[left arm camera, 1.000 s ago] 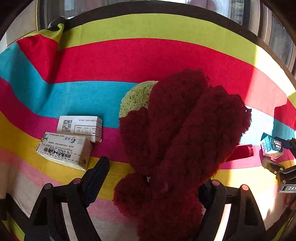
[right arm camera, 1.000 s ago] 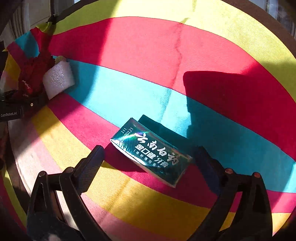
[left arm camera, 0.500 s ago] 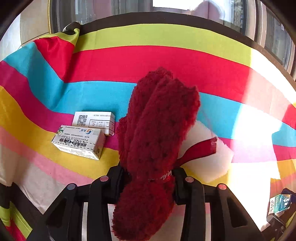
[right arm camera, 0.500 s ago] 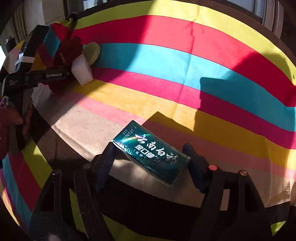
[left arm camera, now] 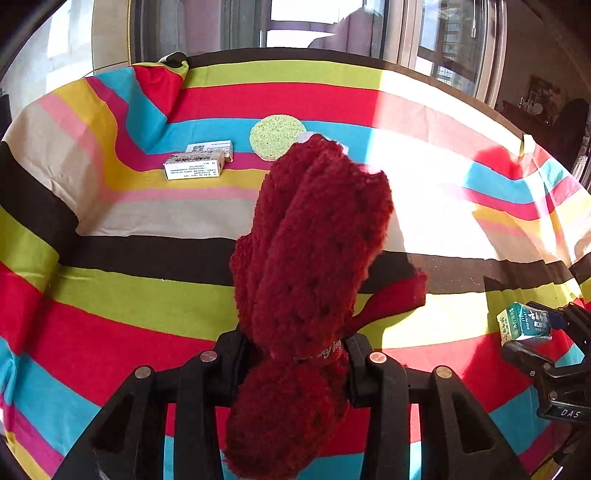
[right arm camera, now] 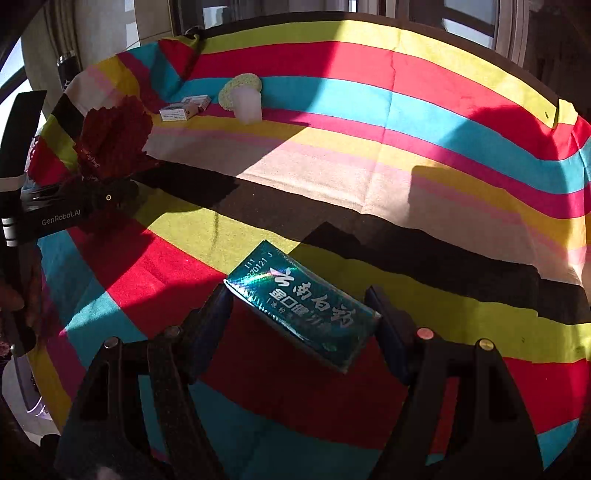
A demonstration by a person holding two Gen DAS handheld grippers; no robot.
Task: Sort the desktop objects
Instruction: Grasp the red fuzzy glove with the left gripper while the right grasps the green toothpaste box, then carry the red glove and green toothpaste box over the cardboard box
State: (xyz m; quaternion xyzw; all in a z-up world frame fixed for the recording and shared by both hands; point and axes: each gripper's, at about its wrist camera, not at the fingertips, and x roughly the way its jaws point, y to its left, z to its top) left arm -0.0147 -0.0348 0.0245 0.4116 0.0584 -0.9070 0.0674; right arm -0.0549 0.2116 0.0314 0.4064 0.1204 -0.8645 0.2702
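Observation:
My left gripper [left arm camera: 295,350] is shut on a fuzzy dark red glove [left arm camera: 310,240] and holds it above the striped cloth. The glove also shows at the left of the right wrist view [right arm camera: 112,136]. My right gripper [right arm camera: 299,317] is shut on a green toothpaste box [right arm camera: 303,302], held above the cloth; the box also shows at the right edge of the left wrist view [left arm camera: 524,323]. Two white boxes [left arm camera: 195,164] lie side by side at the far left. A green round sponge [left arm camera: 275,136] and a white foam block [right arm camera: 246,103] sit just right of them.
A striped multicolour cloth [right arm camera: 424,122] covers the whole table. Windows run behind the far edge [left arm camera: 332,29]. A dark bottle [right arm camera: 68,66] stands off the table's far left corner. Strong sunlight falls across the right half.
Both grippers have lifted and pulled back towards the near side. The left closed on the glove and carried it off the sponge and foam block; the right closed on the green box and raised it.

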